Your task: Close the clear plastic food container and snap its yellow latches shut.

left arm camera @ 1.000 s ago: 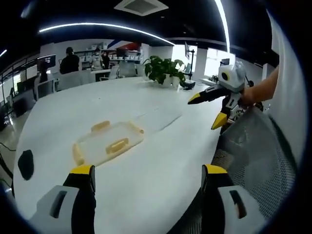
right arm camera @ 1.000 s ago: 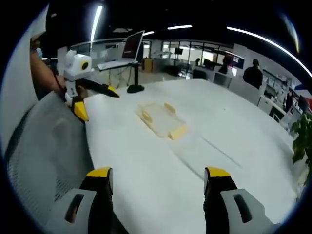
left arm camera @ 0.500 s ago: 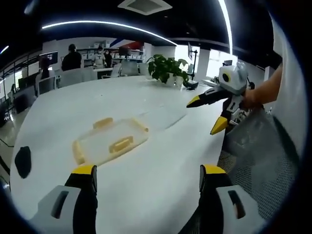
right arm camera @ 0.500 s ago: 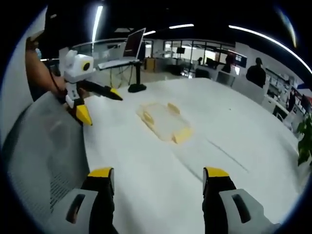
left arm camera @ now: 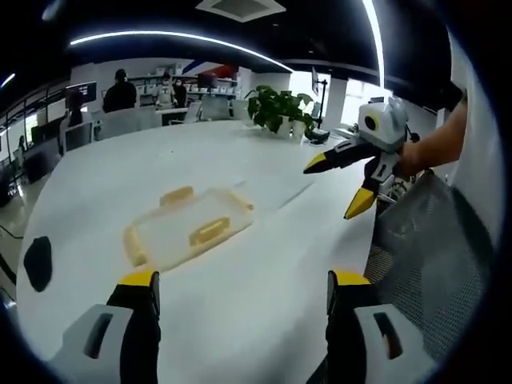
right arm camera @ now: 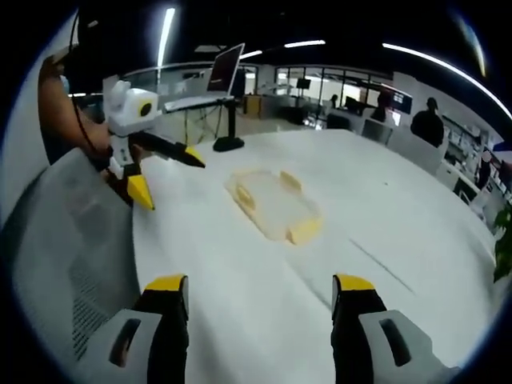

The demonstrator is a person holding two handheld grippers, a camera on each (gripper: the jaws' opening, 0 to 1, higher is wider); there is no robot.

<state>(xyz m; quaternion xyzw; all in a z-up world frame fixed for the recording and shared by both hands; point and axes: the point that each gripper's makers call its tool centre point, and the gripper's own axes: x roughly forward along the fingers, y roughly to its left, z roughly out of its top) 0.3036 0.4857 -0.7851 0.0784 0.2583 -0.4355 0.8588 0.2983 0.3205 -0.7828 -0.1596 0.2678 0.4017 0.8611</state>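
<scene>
Clear plastic container (left arm camera: 188, 228) with yellow latches (left arm camera: 209, 232) lies flat on the white table (left arm camera: 264, 280), centre-left of the left gripper view, long axis running lower left to upper right. Left gripper (left arm camera: 240, 292) and right gripper (right arm camera: 260, 294), both spread and empty, are well apart from it; which is nearer cannot be told.

Container (left arm camera: 188, 228): clear glossy plastic, yellow latches. Table (left arm camera: 264, 264): smooth matt white. Chair back (left arm camera: 432, 264): grey mesh.

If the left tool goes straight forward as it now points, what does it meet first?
Probably the clear container on the white table, ahead and slightly left of the open left tool; depth is unclear.
</scene>
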